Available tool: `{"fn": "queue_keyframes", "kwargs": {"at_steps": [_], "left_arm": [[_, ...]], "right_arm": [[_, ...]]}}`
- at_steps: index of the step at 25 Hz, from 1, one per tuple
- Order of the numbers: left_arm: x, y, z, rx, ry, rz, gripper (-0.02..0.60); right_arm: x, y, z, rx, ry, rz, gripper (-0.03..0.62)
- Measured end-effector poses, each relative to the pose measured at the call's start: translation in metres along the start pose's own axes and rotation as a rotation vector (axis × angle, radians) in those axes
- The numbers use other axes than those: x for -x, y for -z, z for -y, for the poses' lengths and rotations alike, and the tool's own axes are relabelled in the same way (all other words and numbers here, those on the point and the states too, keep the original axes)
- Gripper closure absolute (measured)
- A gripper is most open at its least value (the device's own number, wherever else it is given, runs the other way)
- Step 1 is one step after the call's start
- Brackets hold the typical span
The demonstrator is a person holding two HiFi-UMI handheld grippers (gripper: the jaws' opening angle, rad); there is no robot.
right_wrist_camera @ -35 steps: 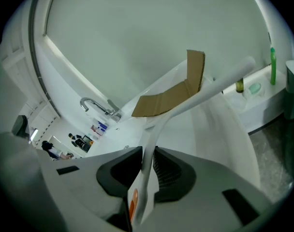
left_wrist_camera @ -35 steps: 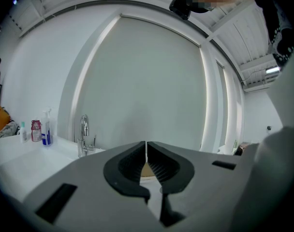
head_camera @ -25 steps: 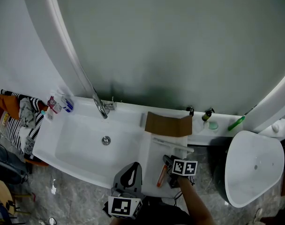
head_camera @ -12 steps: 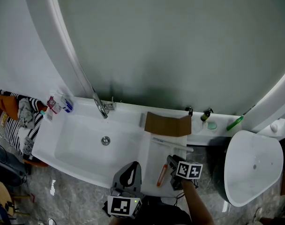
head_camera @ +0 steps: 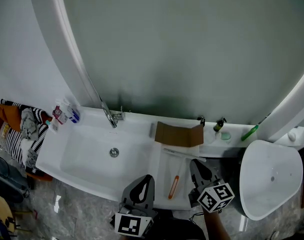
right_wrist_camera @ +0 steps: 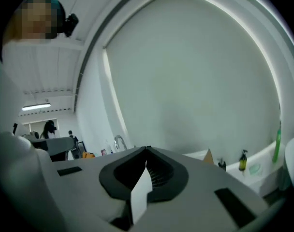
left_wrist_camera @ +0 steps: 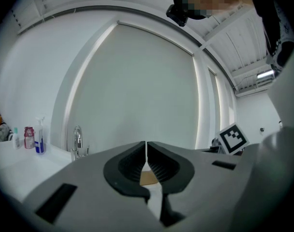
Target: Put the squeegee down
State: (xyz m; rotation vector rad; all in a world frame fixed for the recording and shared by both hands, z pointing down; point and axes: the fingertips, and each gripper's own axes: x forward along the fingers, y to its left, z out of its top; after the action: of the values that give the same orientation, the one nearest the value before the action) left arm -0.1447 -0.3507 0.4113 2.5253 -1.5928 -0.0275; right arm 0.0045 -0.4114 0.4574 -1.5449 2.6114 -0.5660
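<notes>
squeegee (head_camera: 173, 186) lies flat on the white counter (head_camera: 161, 178), lower centre of frame, just right of the sink (head_camera: 87, 159). right gripper (head_camera: 196, 165) sits beside it, jaws together, empty. left gripper (head_camera: 146, 180) is likewise closed on nothing. step looks done. any pull-away should clear the handle to avoid nudging it.

The left gripper (head_camera: 147, 178) is a smooth grey moulded shell that tapers to a rounded nose around a black teardrop recess. Its fingers (left_wrist_camera: 160, 167) carry black ribbed pads. The right gripper (head_camera: 194, 162) is its twin. Each bears a white marker cube (head_camera: 131, 225) printed with black squares. Dark rectangular slots (left_wrist_camera: 55, 203) are cut into the grey housings. Clothing at the bottom edge looks dark, perhaps a sleeve.
</notes>
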Motion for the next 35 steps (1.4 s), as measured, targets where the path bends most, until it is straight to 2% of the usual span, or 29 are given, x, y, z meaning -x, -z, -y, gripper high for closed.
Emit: {"fn": "queue_keyframes", "kwargs": {"at_steps": [3,7,11,16,19,25,35], "left_arm": [[0.007,-0.008,0.007,-0.004,0.018,0.012,0.568],[0.015,-0.016,0.015,0.028,0.018,0.053,0.568],[0.024,-0.014,0.024,0.027,0.043,0.05,0.568],[0.037,-0.008,0.03,0.001,0.084,0.027,0.57],[0.043,-0.003,0.028,0.02,0.064,0.049,0.572],[0.054,0.013,0.026,0.008,0.058,0.04,0.572],[0.063,0.009,0.019,-0.003,0.045,0.053,0.572]], "right_arm": [[0.022,-0.028,-0.03,0.133,-0.018,0.077,0.574],[0.052,-0.033,-0.058,0.245,0.002,0.111,0.574],[0.072,-0.012,-0.082,0.253,-0.005,0.08,0.574],[0.085,0.013,-0.09,0.208,0.008,0.035,0.574],[0.084,0.017,-0.099,0.234,-0.003,0.039,0.574],[0.078,0.019,-0.117,0.27,-0.033,0.068,0.574],[0.075,0.023,-0.126,0.304,-0.034,0.053,0.574]]}}
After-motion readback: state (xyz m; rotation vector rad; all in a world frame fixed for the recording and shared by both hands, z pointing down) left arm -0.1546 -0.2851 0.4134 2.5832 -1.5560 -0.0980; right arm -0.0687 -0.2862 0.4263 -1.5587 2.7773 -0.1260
